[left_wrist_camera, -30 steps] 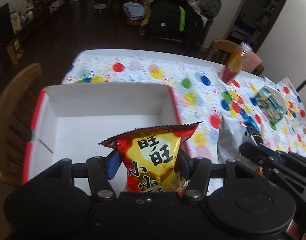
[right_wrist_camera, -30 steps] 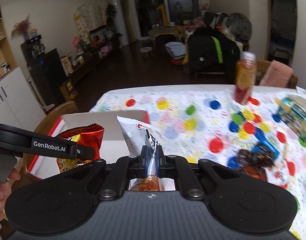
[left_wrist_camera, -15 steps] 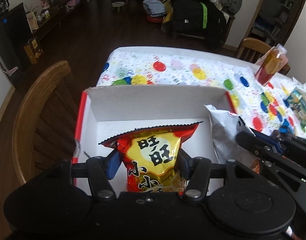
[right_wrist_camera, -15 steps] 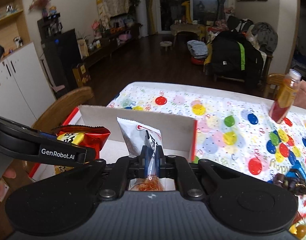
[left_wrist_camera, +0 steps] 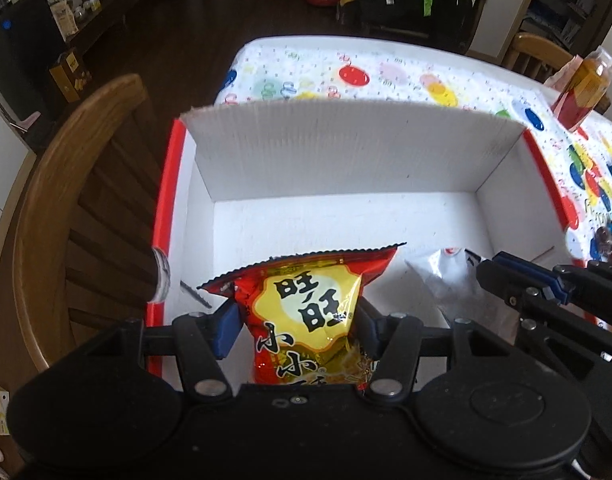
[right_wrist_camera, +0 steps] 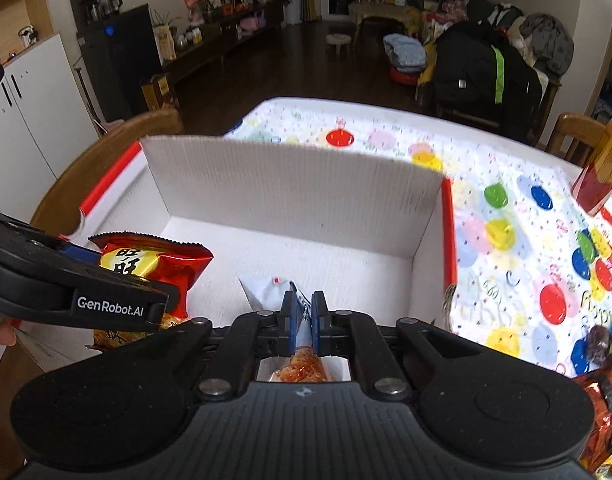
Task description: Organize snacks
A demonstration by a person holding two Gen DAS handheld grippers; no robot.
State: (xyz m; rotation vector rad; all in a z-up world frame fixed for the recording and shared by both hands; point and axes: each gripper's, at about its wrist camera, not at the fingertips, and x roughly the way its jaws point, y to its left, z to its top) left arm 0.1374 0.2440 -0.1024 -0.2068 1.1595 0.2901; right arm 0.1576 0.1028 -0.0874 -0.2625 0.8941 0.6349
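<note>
Over the near-left corner of the white box (left_wrist_camera: 346,168), from the left wrist view: left gripper (left_wrist_camera: 296,322) clamped on the red snack bag (left_wrist_camera: 306,312), bag upright with its long axis running up out of the jaws, crimped top edge highest. Below and ahead, bare box floor; a straight drop looks enough to land the bag inside the near wall. To the right, right gripper (left_wrist_camera: 490,276) reaching in from the box's right side with the silver packet (left_wrist_camera: 446,280), also above the floor near the near wall. Neither bag seen touching the floor. Left gripper nearer the box's left wall, right gripper nearer its right wall.

From the right wrist view: right gripper (right_wrist_camera: 302,320) pinched tight on the silver packet (right_wrist_camera: 266,292), held edge-on and upright, orange contents showing below the jaws. Red snack bag (right_wrist_camera: 146,264) just beside it on the left. Shown only here: the box's red right rim (right_wrist_camera: 449,236) and the dotted table (right_wrist_camera: 506,248) beyond. Height above the floor not readable in either view.
</note>
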